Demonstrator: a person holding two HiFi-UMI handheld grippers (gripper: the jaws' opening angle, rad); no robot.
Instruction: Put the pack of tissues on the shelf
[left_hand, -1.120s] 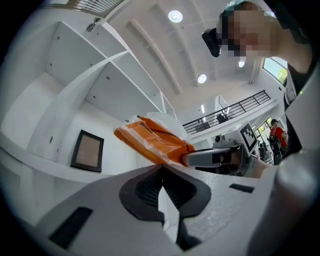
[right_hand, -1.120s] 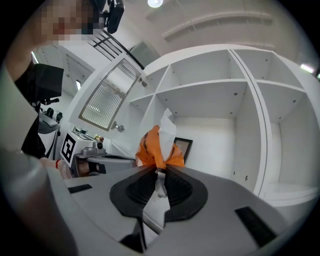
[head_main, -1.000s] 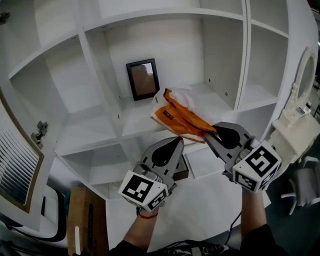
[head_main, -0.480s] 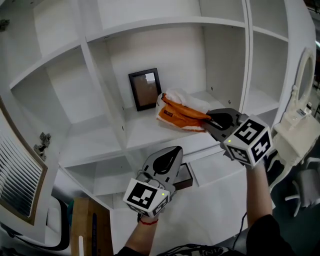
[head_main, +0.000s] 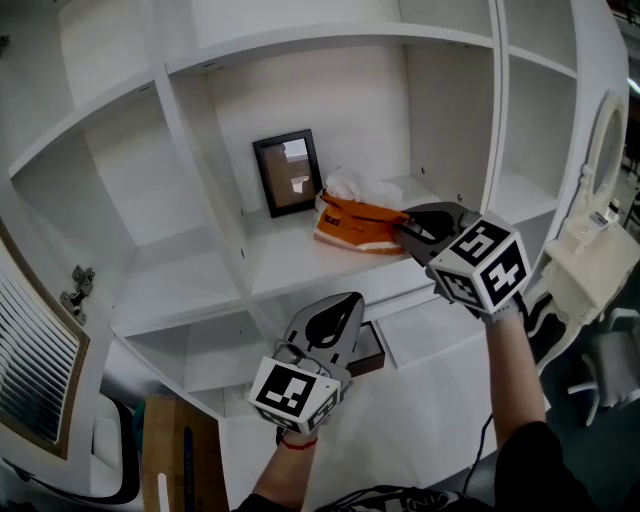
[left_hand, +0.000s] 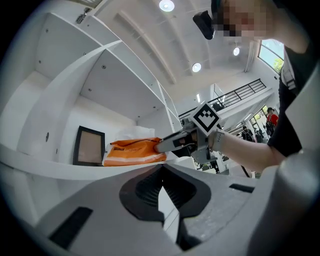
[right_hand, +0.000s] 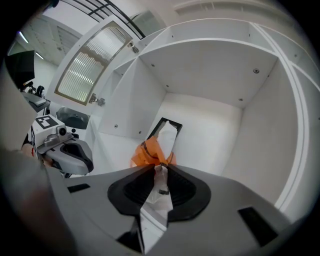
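Note:
The pack of tissues (head_main: 352, 220), orange with white wrapper ends, lies on the white shelf board (head_main: 290, 268) in the middle compartment, just right of a dark picture frame (head_main: 287, 172). My right gripper (head_main: 404, 229) reaches into that compartment at the pack's right end. Its jaws are opening, and the pack's (right_hand: 149, 151) wrapper edge still sits between the tips of the right gripper (right_hand: 159, 168). My left gripper (head_main: 351, 299) hangs below the shelf's front edge, shut and empty. In the left gripper view the pack (left_hand: 132, 151) rests flat on the board.
The compartment's side walls (head_main: 455, 110) and the shelf above close in around the right gripper. A small dark box (head_main: 368, 348) lies on the lower shelf behind the left gripper. White furniture (head_main: 600, 250) stands at the right, a slatted panel (head_main: 35, 345) at the left.
The right gripper carried the pack up and deeper into the compartment and set it down beside the picture frame. The left gripper stayed low in front of the shelf.

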